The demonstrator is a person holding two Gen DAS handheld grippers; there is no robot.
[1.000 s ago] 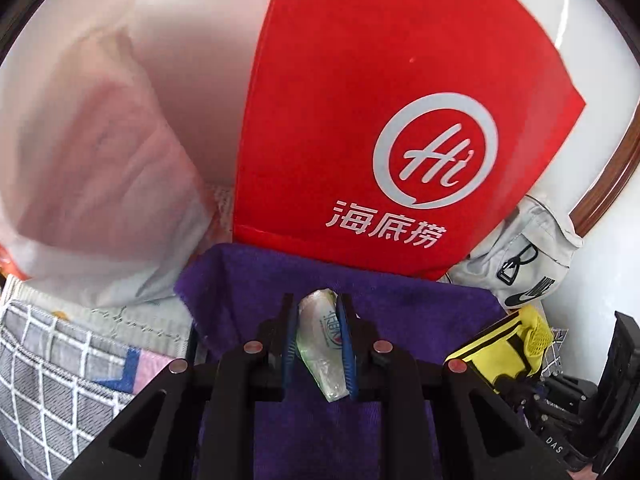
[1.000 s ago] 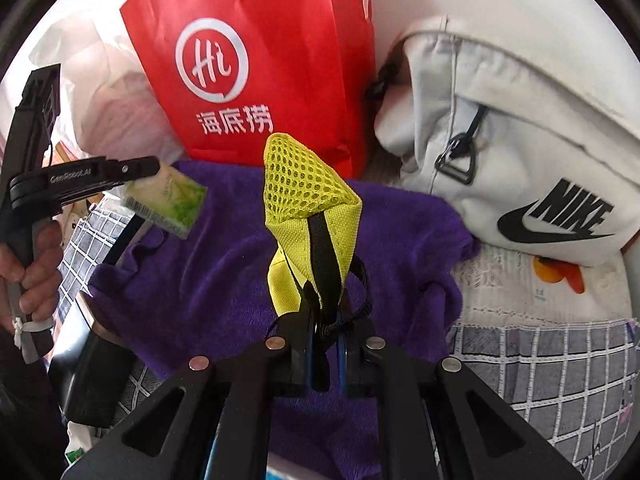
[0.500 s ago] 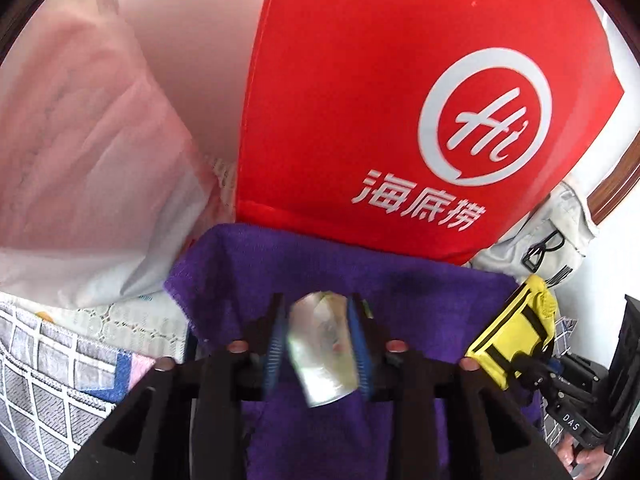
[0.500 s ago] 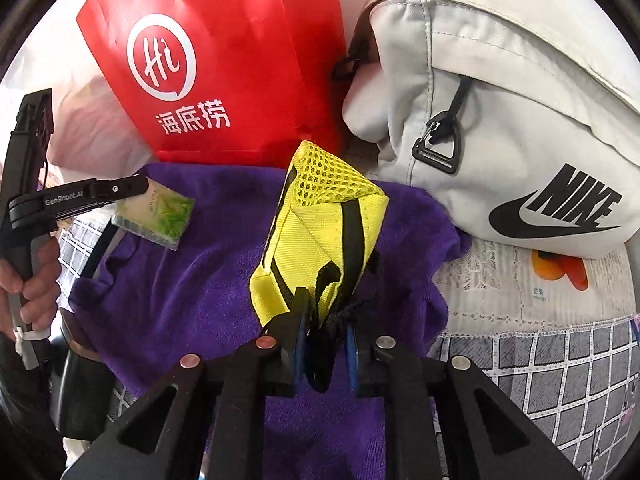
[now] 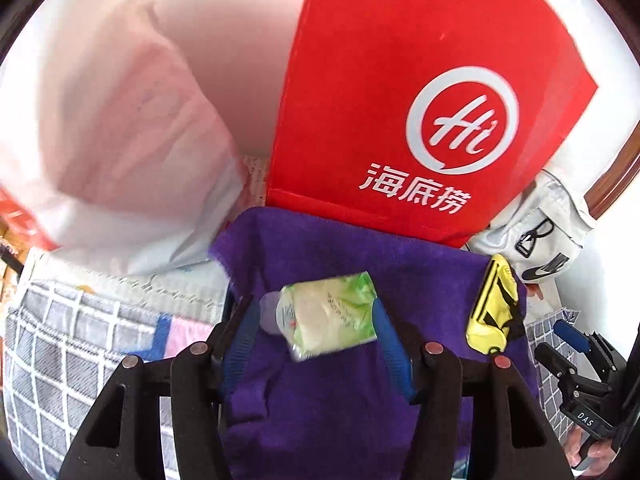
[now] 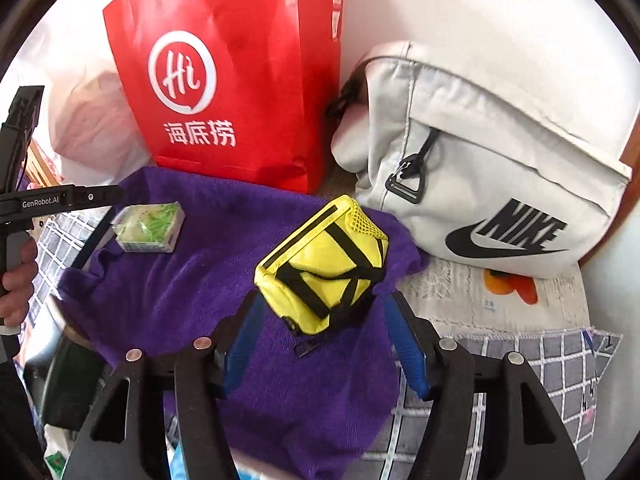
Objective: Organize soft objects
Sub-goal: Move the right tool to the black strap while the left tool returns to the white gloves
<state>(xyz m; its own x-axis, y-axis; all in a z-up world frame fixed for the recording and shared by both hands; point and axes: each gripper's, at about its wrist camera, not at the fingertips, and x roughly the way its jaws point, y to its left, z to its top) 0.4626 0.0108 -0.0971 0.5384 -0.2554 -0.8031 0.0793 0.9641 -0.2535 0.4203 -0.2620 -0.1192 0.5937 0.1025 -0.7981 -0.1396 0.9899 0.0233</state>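
At left, the left gripper [image 5: 316, 340] has just been opening; its jaws stand apart around the tissue pack [image 5: 330, 314], which lies released on the purple towel [image 5: 340, 420]. At right, the right gripper [image 6: 324, 344] has likewise just been opening, clear of the yellow pouch [image 6: 322, 264] resting on the same towel. To finish the release cleanly, each gripper should probably lift straight away without dragging the towel or nudging either item

Red paper bag [image 6: 240, 80] beyond the jaws: "Hi" logo, "海底捞". Grey bag [image 6: 500, 168] right of it: "NIKE" with swoosh. Other gripper's bar [image 6: 60, 200], far left: "GenRobot.AI"; in the left view "DAS" on the other gripper [image 5: 584, 420].
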